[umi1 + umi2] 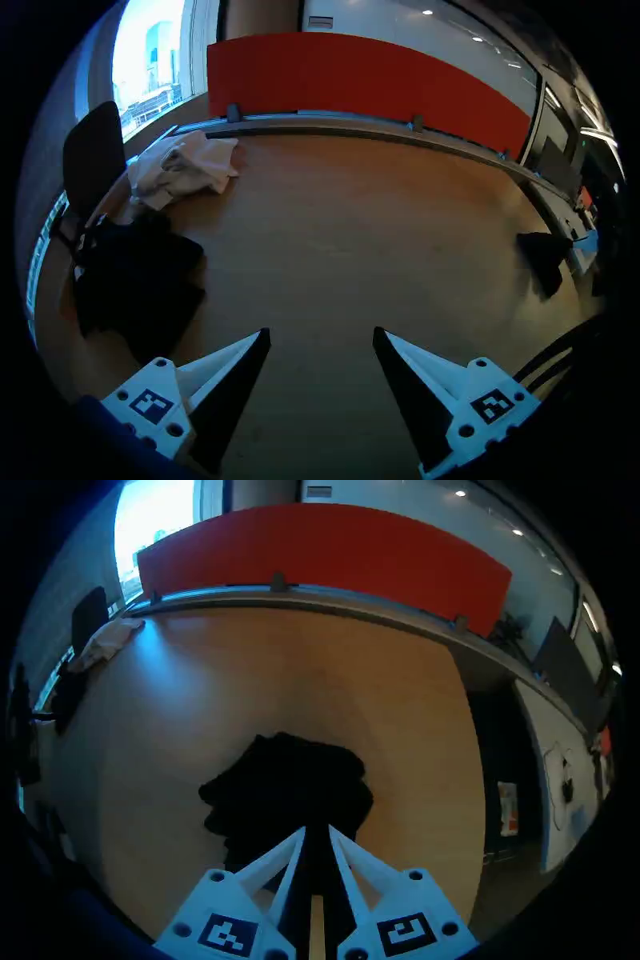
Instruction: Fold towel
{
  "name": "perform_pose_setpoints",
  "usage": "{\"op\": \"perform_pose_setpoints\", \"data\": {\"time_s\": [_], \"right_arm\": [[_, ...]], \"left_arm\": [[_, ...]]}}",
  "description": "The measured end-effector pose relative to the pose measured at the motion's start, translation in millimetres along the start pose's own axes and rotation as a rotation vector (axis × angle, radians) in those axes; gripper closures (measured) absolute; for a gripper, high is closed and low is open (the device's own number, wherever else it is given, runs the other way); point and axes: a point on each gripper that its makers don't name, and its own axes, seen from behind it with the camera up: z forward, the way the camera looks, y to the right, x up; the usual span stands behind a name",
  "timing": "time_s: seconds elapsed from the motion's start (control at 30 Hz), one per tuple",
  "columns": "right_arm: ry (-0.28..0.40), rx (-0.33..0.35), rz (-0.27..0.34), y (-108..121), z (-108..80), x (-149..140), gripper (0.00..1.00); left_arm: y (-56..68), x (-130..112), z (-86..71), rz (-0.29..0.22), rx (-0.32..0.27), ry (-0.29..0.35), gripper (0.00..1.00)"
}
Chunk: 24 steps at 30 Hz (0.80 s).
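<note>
A crumpled black towel [288, 800] lies on the wooden table [240, 688] just ahead of my right gripper [317, 832]. Its fingers are drawn close together, and the towel's near edge runs in between the tips. The same towel appears as a small dark heap [544, 256] at the right of the left gripper view. My left gripper [320, 340] hovers over bare wood with its fingers spread wide and nothing between them.
A pile of black cloth [136, 280] sits at the table's left side, with a bundle of white cloth [180, 168] beyond it. A red partition [360, 80] and a grey rail line the far edge. A dark chair [92, 156] stands at the left.
</note>
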Motion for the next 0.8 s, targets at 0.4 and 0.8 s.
{"op": "perform_pose_setpoints", "data": {"time_s": [0.4, 0.8], "right_arm": [[-0.054, -0.036, 0.043, 7.7, 5.1, -36.5, 0.95], [-0.108, -0.064, 0.087, 14.6, 9.7, -66.8, 0.95]], "left_arm": [[-4.2, -1.8, -1.5, 0.000, 0.008, -0.001, 0.05], [-4.9, -1.6, -1.2, 0.006, 0.010, -0.001, 0.04]]}}
